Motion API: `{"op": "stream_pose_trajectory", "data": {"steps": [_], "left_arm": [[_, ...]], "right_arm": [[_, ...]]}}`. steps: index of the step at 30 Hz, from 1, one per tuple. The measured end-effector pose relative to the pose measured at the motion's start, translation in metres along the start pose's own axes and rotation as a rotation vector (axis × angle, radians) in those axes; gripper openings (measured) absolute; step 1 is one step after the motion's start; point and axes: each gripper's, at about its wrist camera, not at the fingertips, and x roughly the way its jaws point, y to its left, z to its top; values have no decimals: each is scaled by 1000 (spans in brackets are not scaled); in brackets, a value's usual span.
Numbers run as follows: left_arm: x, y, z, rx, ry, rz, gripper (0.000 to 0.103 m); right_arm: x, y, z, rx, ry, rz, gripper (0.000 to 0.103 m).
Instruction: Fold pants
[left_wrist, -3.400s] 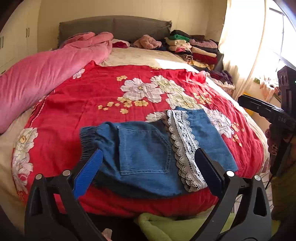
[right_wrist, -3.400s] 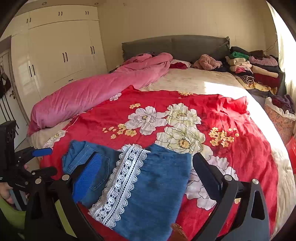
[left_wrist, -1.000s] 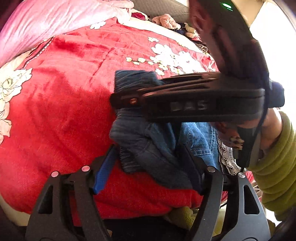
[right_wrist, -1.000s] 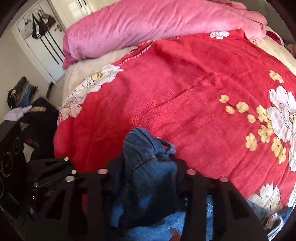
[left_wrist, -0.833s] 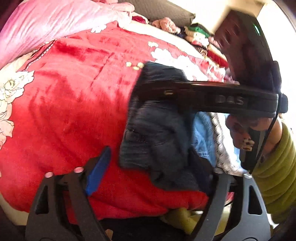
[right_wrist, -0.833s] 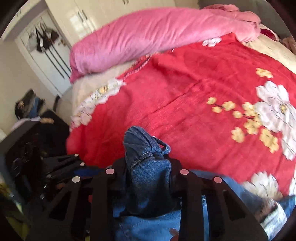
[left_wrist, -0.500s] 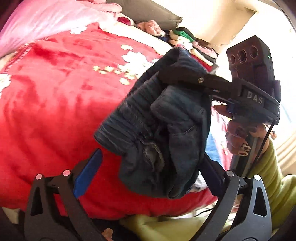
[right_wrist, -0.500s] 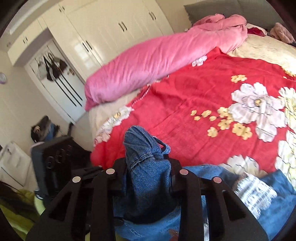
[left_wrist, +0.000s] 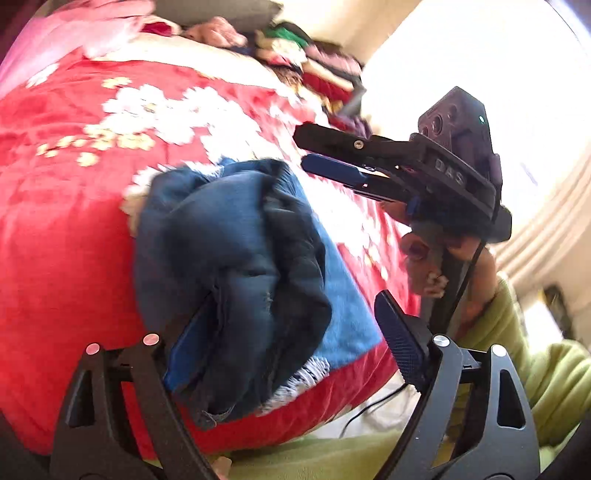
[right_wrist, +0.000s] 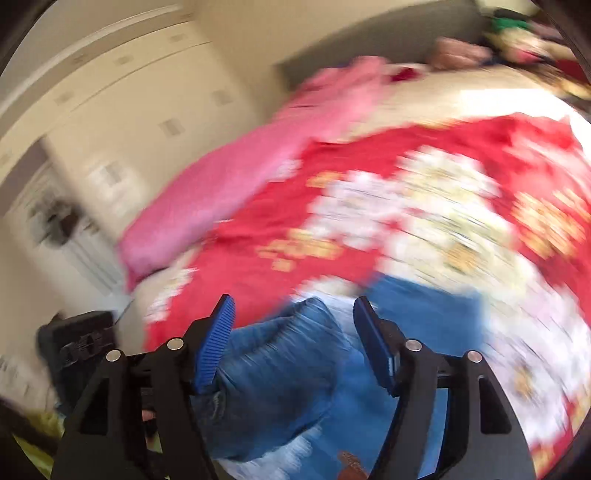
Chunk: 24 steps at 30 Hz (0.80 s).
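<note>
The blue denim pants (left_wrist: 236, 266) with white lace trim lie bunched on the red flowered blanket (left_wrist: 66, 221) near the bed's front edge. The waist half is folded over the leg half into a lump. My left gripper (left_wrist: 291, 339) is open, its fingers either side of the lump's near end. My right gripper (left_wrist: 325, 151) shows in the left wrist view, above and right of the pants, jaws apart and empty. In the blurred right wrist view the right gripper (right_wrist: 293, 336) is open above the pants (right_wrist: 280, 373).
A pink duvet (right_wrist: 236, 173) lies along the bed's left side. Stacked folded clothes (left_wrist: 314, 66) sit at the headboard's right. White wardrobes (right_wrist: 122, 122) stand left of the bed. A bright curtained window (left_wrist: 498, 74) is on the right. My green sleeve (left_wrist: 535, 369) is lower right.
My right gripper carried the waist end up and over to the right, then opened and let it drop on the leg half. It now hovers empty.
</note>
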Motion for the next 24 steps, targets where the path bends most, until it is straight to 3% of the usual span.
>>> {"op": "stream_pose_trajectory", "data": {"steps": [2, 4, 9, 11, 13, 14, 18, 20, 22, 24], "left_arm": [[10, -6, -2, 19, 24, 0, 79], [14, -10, -4, 35, 35, 2, 80], [24, -23, -7, 81, 58, 44, 85], [24, -26, -12, 95, 61, 57, 85], [26, -29, -11, 108, 60, 71, 86], [29, -31, -10, 113, 58, 73, 86], [31, -34, -15, 141, 61, 88, 88], [30, -35, -18, 142, 66, 83, 88], [20, -37, -21, 147, 55, 74, 88], [10, -38, -22, 152, 35, 78, 91]], "right_arm": [[-8, -13, -15, 42, 15, -12, 69], [-12, -19, -27, 60, 33, -33, 82], [-2, -30, -34, 81, 79, -43, 85], [6, -24, -35, 36, 112, -35, 51], [9, -11, -30, -30, 114, -41, 31], [7, -8, -27, -45, 101, -42, 30], [8, -10, -19, -97, 87, -165, 32], [11, -20, -22, -69, 121, -186, 38], [0, -26, -27, -49, 95, -196, 53], [-18, -29, -31, -46, 53, -220, 55]]}}
